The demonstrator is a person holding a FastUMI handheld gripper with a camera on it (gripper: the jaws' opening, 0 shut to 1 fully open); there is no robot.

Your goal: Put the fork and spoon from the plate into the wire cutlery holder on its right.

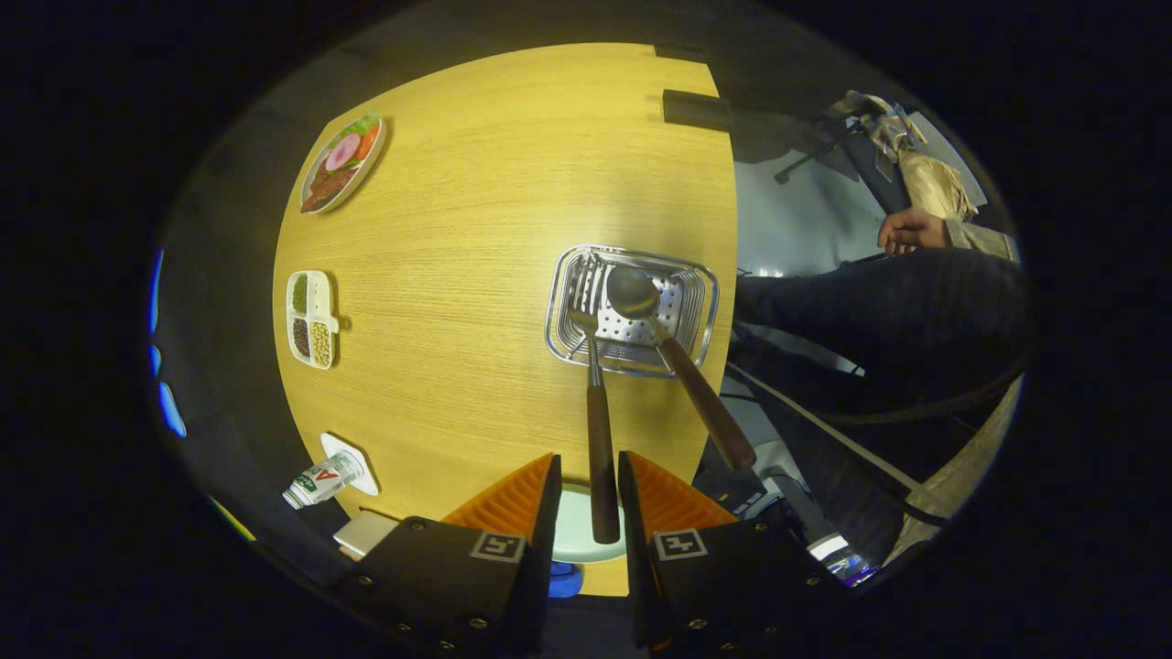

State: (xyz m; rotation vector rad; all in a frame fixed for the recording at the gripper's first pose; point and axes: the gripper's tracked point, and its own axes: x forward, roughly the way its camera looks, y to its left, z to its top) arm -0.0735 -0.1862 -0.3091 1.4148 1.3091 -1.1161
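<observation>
Two utensils are standing in the holder (632,307), a shiny wire basket with a perforated metal floor, sitting close to the table's (476,275) right edge. The fork (600,430) is leaning with its tines down in the basket and its dark wooden handle running straight back toward the camera, its end lying in the gap between the fingers (513,499). The gripper (591,499) is standing narrowly parted around that handle; whether the pads are pressing on it cannot be told. The spoon (682,366) is resting with its bowl inside the basket, its brown handle slanting out over the basket's near right corner and past the table edge. Part of a pale plate (572,540) is showing just under the fingers, at the near edge of the table. Broad bare wood is lying open to the left of the holder. Along the far left rim, well apart from the basket, a dish of food (341,165), a divided tray (311,318) and a small bottle (320,480) are sitting. Beyond the right edge, a seated person's hand (908,231) is resting on a dark lap.
</observation>
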